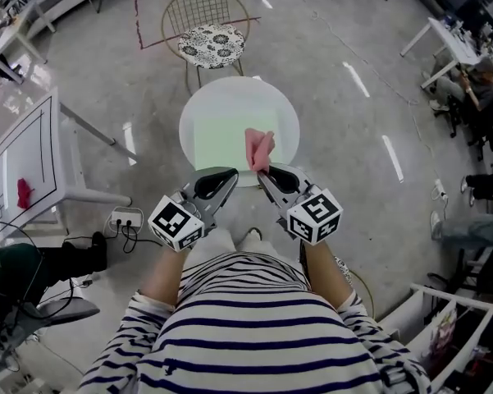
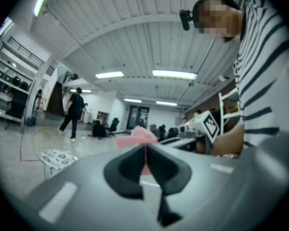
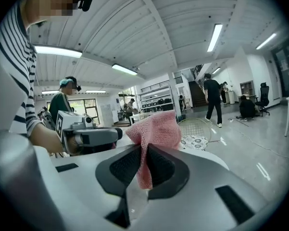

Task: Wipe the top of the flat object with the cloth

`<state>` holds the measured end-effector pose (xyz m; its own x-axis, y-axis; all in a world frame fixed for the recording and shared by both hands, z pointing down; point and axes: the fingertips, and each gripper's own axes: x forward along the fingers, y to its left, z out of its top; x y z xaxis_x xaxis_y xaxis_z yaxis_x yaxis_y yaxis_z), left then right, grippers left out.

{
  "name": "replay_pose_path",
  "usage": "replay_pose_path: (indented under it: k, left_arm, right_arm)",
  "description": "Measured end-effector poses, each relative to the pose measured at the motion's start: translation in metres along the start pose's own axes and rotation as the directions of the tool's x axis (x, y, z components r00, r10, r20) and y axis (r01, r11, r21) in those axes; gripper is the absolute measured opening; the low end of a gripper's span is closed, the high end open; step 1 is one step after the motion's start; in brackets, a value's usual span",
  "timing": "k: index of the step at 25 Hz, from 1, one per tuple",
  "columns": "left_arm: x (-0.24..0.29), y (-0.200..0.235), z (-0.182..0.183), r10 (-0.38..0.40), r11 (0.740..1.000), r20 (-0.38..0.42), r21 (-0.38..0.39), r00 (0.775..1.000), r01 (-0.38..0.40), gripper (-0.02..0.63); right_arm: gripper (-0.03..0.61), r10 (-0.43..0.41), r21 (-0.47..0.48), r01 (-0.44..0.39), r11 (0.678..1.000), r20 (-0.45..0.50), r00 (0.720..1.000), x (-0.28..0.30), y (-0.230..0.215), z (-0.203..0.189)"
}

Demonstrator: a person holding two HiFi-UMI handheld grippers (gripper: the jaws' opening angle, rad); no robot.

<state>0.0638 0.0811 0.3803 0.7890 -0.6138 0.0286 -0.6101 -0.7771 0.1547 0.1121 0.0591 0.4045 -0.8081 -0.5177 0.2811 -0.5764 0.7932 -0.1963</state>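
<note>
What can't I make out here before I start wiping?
- Head view: whether the cloth touches the flat object, seen from above.
- Head view: the flat object's near right part, behind the cloth.
- Gripper views: the flat object's top, blocked by the left gripper and right gripper themselves.

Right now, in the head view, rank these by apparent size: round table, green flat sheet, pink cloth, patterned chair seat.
1. round table
2. green flat sheet
3. patterned chair seat, though it sits farther from the camera
4. pink cloth
</note>
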Motion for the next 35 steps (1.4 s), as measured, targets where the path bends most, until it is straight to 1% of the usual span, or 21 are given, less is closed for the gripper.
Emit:
replay_pose_path:
  k: [4,8,13,16,21,23,26,28,32,35]
  left_arm:
    - [-0.008,0.029,0.005,0.012,1.000,0.003,0.001,1.000,-0.012,0.006]
    - [-0.014,0.059,0.010,-0.007,1.000,-0.015,0.009,1.000,0.007,0.006]
    - [-0.023,0.097,0.008,-0.038,0.999,-0.043,0.024,0.998,0.039,0.006]
    - [-0.028,0.118,0.003,-0.061,0.997,-0.063,0.038,0.996,0.063,0.006]
    - [-0.037,0.148,-0.004,-0.089,0.995,-0.075,0.041,0.993,0.093,0.006]
    - [-0.040,0.157,-0.011,-0.096,0.995,-0.084,0.033,0.992,0.099,0.006]
    - [-0.041,0.166,-0.021,-0.103,0.994,-0.103,0.016,0.989,0.105,0.006]
    - [-0.040,0.168,-0.026,-0.111,0.994,-0.113,0.007,0.987,0.112,0.006]
    - [-0.034,0.173,-0.033,-0.107,0.994,-0.128,-0.007,0.986,0.107,0.006]
    - [-0.030,0.179,-0.038,-0.081,0.996,-0.130,-0.029,0.988,0.078,0.006]
  right_arm:
    - [0.040,-0.047,-0.098,0.037,0.995,-0.109,0.993,0.029,-0.010,-0.013]
    - [0.040,-0.093,-0.157,0.064,0.986,-0.183,0.979,0.061,-0.015,-0.023]
    - [0.040,-0.160,-0.246,0.090,0.965,-0.282,0.946,0.107,-0.020,-0.046]
    - [0.040,-0.183,-0.257,0.103,0.961,-0.313,0.932,0.130,-0.021,-0.060]
    - [0.040,-0.205,-0.240,0.121,0.963,-0.362,0.909,0.163,-0.017,-0.082]
    - [0.040,-0.214,-0.244,0.123,0.962,-0.395,0.893,0.175,-0.015,-0.094]
    - [0.040,-0.243,-0.277,0.122,0.953,-0.462,0.853,0.189,-0.019,-0.117]
    - [0.040,-0.248,-0.286,0.110,0.952,-0.506,0.826,0.196,-0.022,-0.135]
    - [0.040,-0.237,-0.286,0.079,0.955,-0.572,0.785,0.206,-0.031,-0.163]
    - [0.040,-0.209,-0.255,0.060,0.965,-0.608,0.766,0.209,-0.034,-0.180]
